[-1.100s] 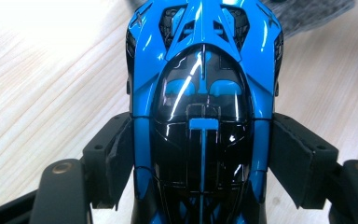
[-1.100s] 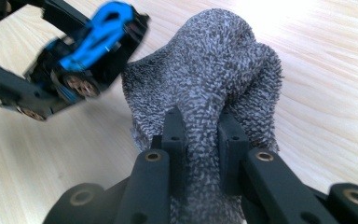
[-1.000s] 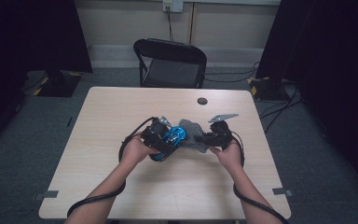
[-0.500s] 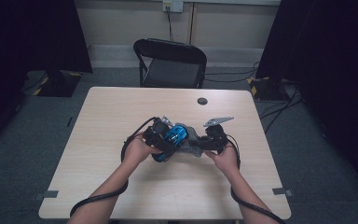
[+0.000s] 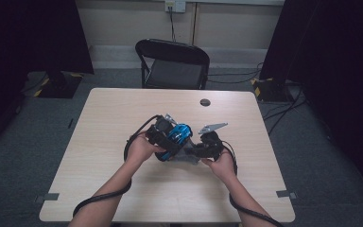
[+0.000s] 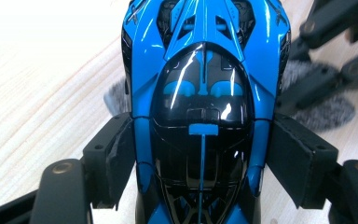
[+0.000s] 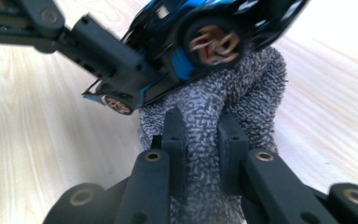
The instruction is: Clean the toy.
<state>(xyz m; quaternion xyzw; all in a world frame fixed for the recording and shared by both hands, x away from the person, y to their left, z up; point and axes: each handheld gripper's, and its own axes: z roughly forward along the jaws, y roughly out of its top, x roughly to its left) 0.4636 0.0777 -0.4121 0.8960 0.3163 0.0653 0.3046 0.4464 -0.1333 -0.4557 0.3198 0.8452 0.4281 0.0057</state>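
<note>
My left gripper (image 6: 200, 154) is spread wide around 1 toy car (image 6: 205, 93), its 2 pads (image 6: 119, 158) pressed to the car's flanks just behind the doors. I hold the car lifted a little above the desk (image 5: 123, 113), near its middle. The car is glossy blue plastic with a black glazed canopy, low and wedge-shaped; 2 wheels show in the right gripper view. My right gripper (image 7: 200, 135) is nearly pressed together, pinching 1 cloth (image 7: 242, 93), a nubby grey-and-white speckled fabric bunched between the jaws and touching the car's underside by the wheel (image 7: 212, 42). The desk is pale wood grain. 1 black folding chair (image 5: 172, 64) stands behind it.
</note>
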